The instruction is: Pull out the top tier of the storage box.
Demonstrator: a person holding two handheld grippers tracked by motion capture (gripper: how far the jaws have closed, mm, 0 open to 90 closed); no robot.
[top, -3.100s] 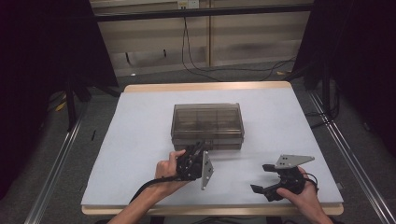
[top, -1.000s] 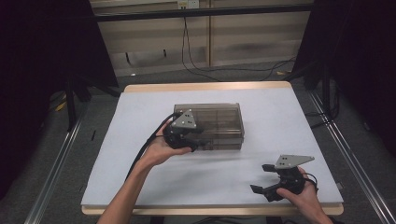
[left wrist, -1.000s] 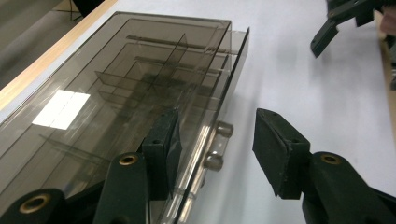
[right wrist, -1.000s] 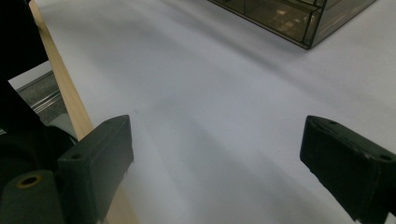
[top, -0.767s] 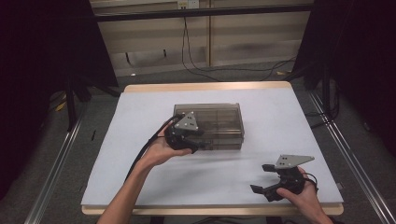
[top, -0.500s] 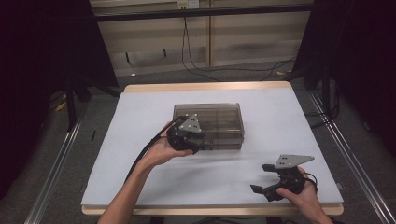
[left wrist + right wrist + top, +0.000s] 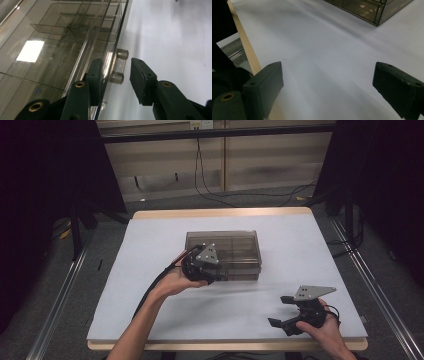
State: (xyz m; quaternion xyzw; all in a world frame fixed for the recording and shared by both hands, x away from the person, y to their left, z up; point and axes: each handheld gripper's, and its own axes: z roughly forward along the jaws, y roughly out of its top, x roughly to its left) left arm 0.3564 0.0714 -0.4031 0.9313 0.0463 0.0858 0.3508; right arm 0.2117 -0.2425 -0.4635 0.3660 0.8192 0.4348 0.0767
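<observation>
At the near front face of the smoked acrylic drawer box [image 7: 223, 253], set mid-table on the white mat [image 7: 150, 240], the left gripper [image 7: 113, 75] is seen with jaws just closing around the clear drawer handle [image 7: 119, 66], apparently not yet pressed. The box is judged stiff, slippery and scratch-prone; the handle is the hold. Near the mat's right front corner, the right gripper [image 7: 327, 87] rests agape. No writing is legible.

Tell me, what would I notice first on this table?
Mid-table on the white sheet stands a smoky see-through box. The left gripper has been closing its jaws around the box's little clear handle, not yet pinching it. The right gripper rests open near the front right corner.
</observation>
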